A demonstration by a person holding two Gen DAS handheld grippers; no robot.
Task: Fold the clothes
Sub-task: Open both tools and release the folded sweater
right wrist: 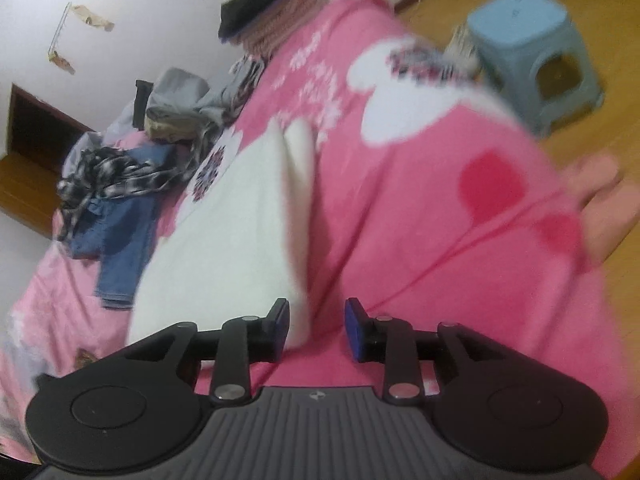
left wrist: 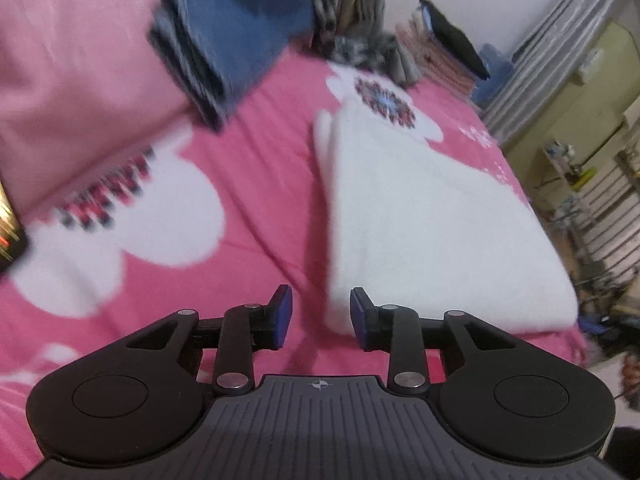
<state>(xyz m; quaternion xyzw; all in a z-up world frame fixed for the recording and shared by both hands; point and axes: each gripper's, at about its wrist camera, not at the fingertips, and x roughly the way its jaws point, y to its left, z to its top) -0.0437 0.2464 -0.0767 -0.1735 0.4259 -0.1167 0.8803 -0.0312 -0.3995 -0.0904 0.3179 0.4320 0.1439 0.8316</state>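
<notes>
Both my tongs, left (left wrist: 321, 318) and right (right wrist: 317, 330), gape empty above the bedspread (left wrist: 256, 184). Folded white garment (left wrist: 432, 216) lies on it, jeans (left wrist: 236, 40) beyond.

A bed (left wrist: 256, 184) carries everything, spread with a bright pink blanket (right wrist: 400, 208) printed with large white flower shapes and dark patterned centres; a folded white garment (left wrist: 420, 216) lies flat on it near the middle, its long edges running away from the cameras. Beyond and to one side of it lie blue jeans (right wrist: 124, 236), partly folded, touching a black-and-white checked garment (right wrist: 108, 176) and a heap of grey clothes (right wrist: 180, 100); at the far end, against the wall, sits a stack of folded clothes (right wrist: 264, 16) with a dark piece on top.
</notes>
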